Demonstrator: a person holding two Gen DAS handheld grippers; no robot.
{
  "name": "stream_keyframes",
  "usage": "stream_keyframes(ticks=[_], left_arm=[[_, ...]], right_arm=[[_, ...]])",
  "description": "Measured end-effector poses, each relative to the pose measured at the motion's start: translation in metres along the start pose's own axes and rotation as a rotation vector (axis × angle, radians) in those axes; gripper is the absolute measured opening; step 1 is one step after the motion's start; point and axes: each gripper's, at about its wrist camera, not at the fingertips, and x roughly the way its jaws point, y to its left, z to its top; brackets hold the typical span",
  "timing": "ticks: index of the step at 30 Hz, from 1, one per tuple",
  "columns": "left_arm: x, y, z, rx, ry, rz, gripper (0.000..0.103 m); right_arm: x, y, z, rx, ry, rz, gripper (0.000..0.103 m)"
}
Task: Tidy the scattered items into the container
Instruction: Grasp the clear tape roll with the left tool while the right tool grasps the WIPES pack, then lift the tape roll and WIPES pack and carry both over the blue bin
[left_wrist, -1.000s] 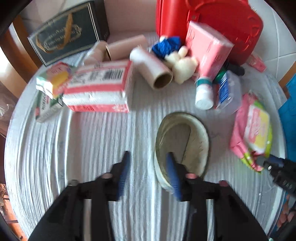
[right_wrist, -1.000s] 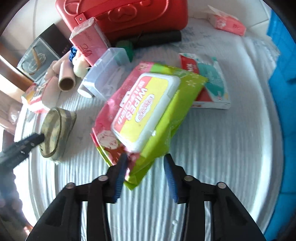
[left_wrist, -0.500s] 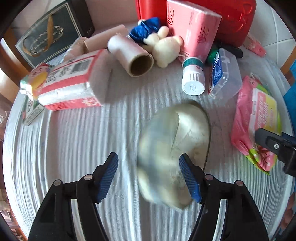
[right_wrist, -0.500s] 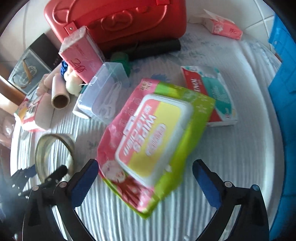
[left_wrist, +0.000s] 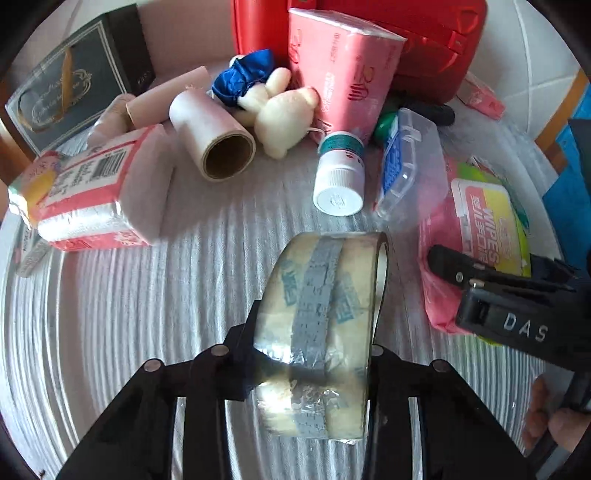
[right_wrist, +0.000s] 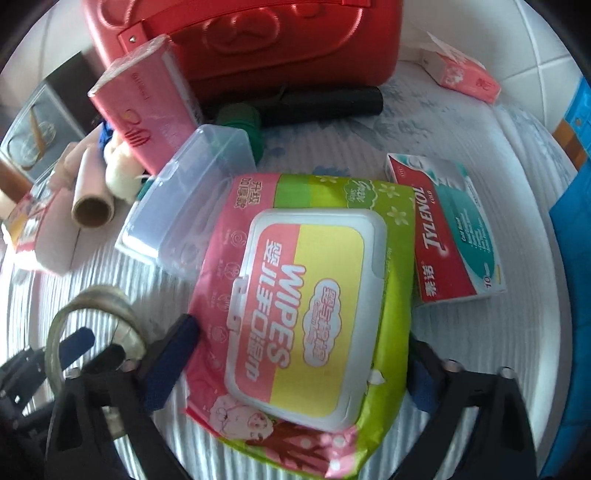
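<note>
- The left gripper (left_wrist: 314, 332) has its fingers (left_wrist: 243, 347) narrowed onto the tape roll (left_wrist: 321, 314); they have just been closing, and the roll stands on edge between them, clamped across its width
- The right gripper (right_wrist: 299, 362) has its fingers (right_wrist: 177, 350) set wide, one on each long side of the wipes pack (right_wrist: 306, 295); they have just been closing and seem to press its pink and green edges, though how firm that hold is cannot be told
- In the right wrist view the pack lies at the centre on the white worktop (right_wrist: 480, 369), overlapping a clear plastic box (right_wrist: 184, 206) at 10 o'clock, with a medicine carton (right_wrist: 454, 236) just beside it at 2 o'clock
- The red case (right_wrist: 240, 44), judged to be the container, stands at 12 o'clock behind the clutter, and its lid looks closed
- Step in hand, as I judge it: both hands are at the grasp, one item each, neither yet carried away
- Next move calls for lifting both clear of their neighbours and towards 12 o'clock; the case would need opening first, which two full hands make awkward
</note>
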Motion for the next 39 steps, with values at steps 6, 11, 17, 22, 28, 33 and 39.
stream_keyframes(ticks=[6,11,17,22,28,33,39], left_arm=[[-0.026,-0.008,-0.007,0.013,-0.036,0.011,0.03],[-0.066,-0.023,-0.031,0.024,-0.082,0.026,0.029],[-0.103,-0.001,-0.054,0.014,-0.112,0.037,0.029],[-0.097,0.009,-0.056,-0.009,-0.109,0.039,0.029],[-0.06,0.023,-0.044,-0.026,-0.06,0.018,0.029],[-0.028,0.029,-0.032,-0.006,-0.028,0.032,0.029],[-0.024,0.029,-0.032,-0.01,-0.03,0.005,0.028]], right_arm=[[-0.024,-0.008,-0.018,-0.013,-0.001,0.049,0.054],[-0.055,-0.011,-0.035,-0.012,-0.033,0.107,0.028],[-0.059,-0.02,-0.062,0.054,0.036,0.112,0.046],[-0.064,-0.017,-0.074,0.118,0.023,0.094,0.099],[-0.038,0.005,-0.058,0.154,0.07,0.026,0.103],[0.0,0.026,-0.048,0.117,0.111,-0.125,0.103],[0.001,0.029,-0.047,0.027,0.037,-0.124,0.099]])
